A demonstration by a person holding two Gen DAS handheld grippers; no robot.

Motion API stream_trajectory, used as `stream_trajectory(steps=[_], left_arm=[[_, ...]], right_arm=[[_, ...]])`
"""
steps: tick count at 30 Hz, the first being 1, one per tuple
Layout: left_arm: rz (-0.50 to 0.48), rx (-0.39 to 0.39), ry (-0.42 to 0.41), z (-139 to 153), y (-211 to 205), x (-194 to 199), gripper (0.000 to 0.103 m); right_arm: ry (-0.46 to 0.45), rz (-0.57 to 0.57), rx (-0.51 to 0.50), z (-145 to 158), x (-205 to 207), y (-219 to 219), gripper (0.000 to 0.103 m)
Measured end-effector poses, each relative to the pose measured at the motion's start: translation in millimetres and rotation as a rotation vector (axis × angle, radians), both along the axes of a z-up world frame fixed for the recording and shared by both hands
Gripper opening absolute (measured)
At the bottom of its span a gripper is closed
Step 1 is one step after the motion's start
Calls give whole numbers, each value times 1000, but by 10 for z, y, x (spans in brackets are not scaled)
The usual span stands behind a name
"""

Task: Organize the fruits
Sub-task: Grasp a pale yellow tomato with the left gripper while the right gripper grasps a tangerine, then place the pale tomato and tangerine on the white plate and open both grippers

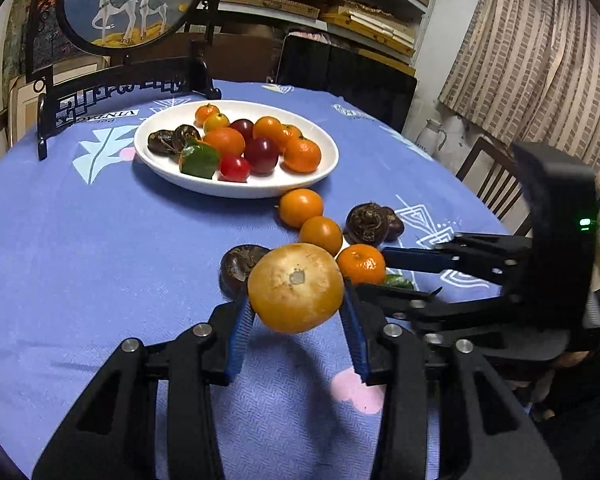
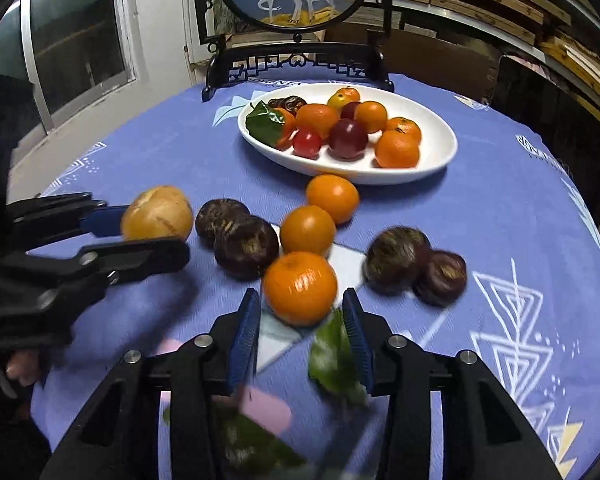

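My left gripper is shut on a round yellow-brown fruit, held just above the blue tablecloth; the right wrist view shows the same fruit in that gripper at the left. My right gripper stands open around a mandarin, with narrow gaps at both blue pads. Its green leaf lies between the fingers. The mandarin rests on the cloth. Farther back, a white oval plate holds several mandarins, red plums and dark brown fruits.
Two loose oranges lie between the mandarin and the plate. Dark brown fruits sit in pairs to the left and right. A round painted screen on a black stand stands behind the plate.
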State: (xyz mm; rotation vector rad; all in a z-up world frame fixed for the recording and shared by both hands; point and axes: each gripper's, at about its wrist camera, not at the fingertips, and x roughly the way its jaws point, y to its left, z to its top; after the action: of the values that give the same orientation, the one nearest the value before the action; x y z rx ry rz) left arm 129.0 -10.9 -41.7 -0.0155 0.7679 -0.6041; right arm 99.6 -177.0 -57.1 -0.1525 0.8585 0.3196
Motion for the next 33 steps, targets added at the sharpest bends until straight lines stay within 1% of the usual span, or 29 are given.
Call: stream_trajectory(steps=[2, 3, 6, 8, 10, 13, 15, 18, 19, 22, 24, 27, 30, 33], left_arm=[[2, -13, 9, -8, 17, 16, 41], [1, -16, 15, -13, 25, 19, 41], [-14, -13, 14, -12, 0, 5, 41], [-20, -10, 9, -11, -13, -7, 41], [-22, -17, 8, -4, -5, -11, 41], [-38, -26, 15, -4, 1, -41, 41], [-50, -8, 15, -9, -27, -82, 41], [-61, 10, 11, 19, -50, -132, 41], [-62, 7, 10, 57, -46, -135, 41], [-66, 5, -15, 235, -40, -76, 41], [-58, 20, -32, 350, -58, 14, 41], [-42, 21, -24, 484, -84, 293, 41], [-11, 28, -27, 578, -112, 644, 41], [21, 16, 1, 606, -145, 1105, 41]], right_arm=[[11, -10, -4, -38, 80, 25, 41], [19, -16, 10, -51, 109, 14, 41], [49, -51, 114, -42, 119, -128, 40], [47, -56, 164, -25, 52, -192, 40], [33, -43, 224, 42, -76, -276, 40], [-1, -38, 269, 135, -248, -407, 40], [-3, -48, 295, 166, -286, -528, 40], [26, -82, 364, 199, -263, -771, 40], [28, -89, 395, 255, -246, -864, 40], [2, -90, 424, 449, -161, -992, 40], [-16, -87, 444, 627, -42, -1041, 40], [-55, -73, 442, 875, 184, -1034, 40], [-72, -73, 449, 1059, 510, -1013, 40], [-88, -90, 413, 1128, 891, -929, 40]])
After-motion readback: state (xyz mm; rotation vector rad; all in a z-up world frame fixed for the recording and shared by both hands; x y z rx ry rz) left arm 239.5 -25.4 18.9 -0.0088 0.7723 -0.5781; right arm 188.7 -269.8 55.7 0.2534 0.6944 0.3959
